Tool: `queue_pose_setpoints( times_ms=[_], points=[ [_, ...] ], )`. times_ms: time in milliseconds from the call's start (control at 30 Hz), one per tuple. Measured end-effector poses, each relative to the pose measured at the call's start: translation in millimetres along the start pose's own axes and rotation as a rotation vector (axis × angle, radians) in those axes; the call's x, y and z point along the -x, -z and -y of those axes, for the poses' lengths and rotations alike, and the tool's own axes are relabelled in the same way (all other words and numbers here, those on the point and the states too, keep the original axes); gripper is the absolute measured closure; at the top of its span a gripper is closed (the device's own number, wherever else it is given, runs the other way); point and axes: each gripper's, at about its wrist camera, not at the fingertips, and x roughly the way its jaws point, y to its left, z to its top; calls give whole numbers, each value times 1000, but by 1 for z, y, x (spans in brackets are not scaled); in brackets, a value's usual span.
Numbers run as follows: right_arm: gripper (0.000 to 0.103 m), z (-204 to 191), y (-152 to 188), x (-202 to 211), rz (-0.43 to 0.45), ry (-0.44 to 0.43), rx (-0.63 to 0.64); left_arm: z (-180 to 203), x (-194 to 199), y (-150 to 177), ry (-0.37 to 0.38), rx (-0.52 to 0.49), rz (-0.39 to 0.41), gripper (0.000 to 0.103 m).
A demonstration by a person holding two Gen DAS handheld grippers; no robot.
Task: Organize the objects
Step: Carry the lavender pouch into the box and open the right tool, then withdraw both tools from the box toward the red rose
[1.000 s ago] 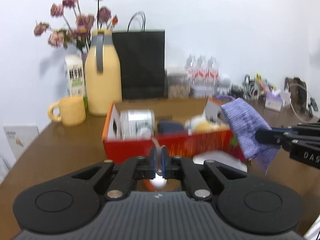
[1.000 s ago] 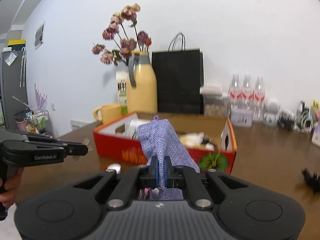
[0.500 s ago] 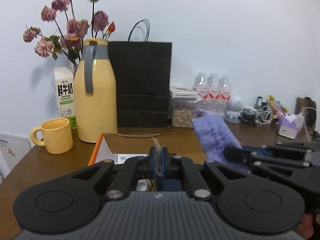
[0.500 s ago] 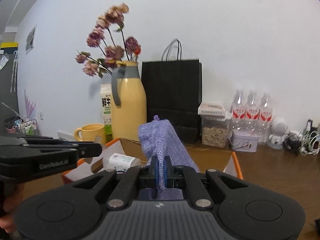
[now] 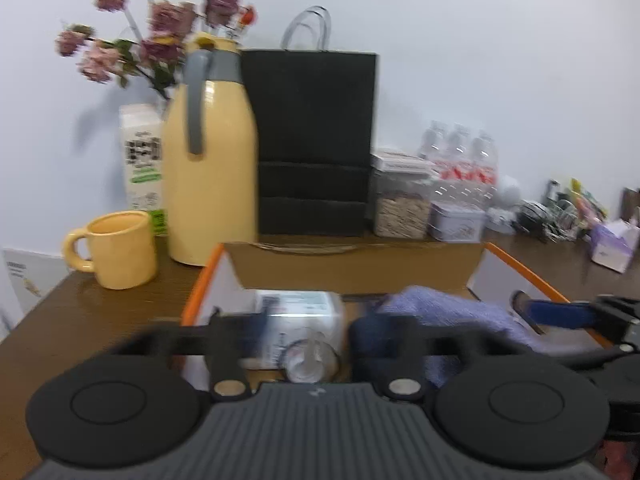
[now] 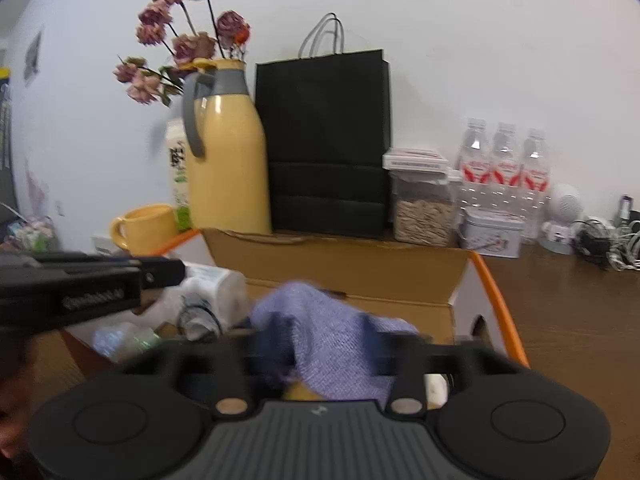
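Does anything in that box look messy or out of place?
Yes: the purple cloth lies crumpled in a heap in the orange-edged box, not folded, and a white bottle beside it lies on its side.

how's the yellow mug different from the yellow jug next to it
The mug is short and squat; the jug stands much taller. The mug's top is open; the jug has a grey collar at its neck. The mug's handle is yellow; the jug's is grey. Both are pale yellow and stand upright on the table.
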Motion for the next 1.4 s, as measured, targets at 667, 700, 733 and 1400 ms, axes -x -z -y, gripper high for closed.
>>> queue_pose_setpoints(
  times_ms=[667, 700, 733, 1400],
  points=[
    [0, -5, 1, 17, 59, 49, 18, -6, 13, 1, -13, 22, 57, 0],
    [0, -5, 1, 19, 65, 48, 21, -7, 14, 1, -9, 25, 63, 0],
    [0, -6, 1, 21, 73, 48, 25, -8, 16, 1, -8, 28, 68, 0],
    [0, -11, 25, 84, 102, 49, 60, -13, 71, 24, -13, 12, 67, 0]
  ],
)
